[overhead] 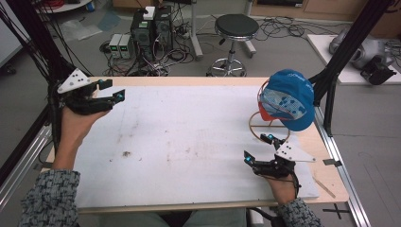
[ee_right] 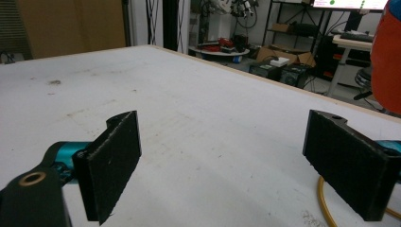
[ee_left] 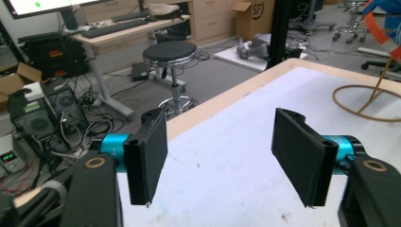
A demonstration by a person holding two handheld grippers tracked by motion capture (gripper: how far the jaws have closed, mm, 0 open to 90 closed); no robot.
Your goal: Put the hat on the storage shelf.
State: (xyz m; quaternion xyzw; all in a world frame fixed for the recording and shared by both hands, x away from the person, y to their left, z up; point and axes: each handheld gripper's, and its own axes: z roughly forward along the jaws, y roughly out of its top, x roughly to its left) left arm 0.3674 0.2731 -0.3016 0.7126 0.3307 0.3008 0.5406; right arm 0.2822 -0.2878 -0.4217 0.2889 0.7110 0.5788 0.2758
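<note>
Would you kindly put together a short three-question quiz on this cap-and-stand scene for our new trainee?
1. True or false: the blue cap lies flat on the white table top.
2. Which claw is nearer the wooden stand? A) left claw B) right claw
3. Fill in: both claws have their jaws ____.

Key:
1. False; the cap hangs on the wooden stand, above its ring base.
2. B; the right claw sits just in front of the ring base, while the left claw is at the far left corner of the table.
3. Open; both gripper views show a wide gap with nothing between the jaws.
</note>
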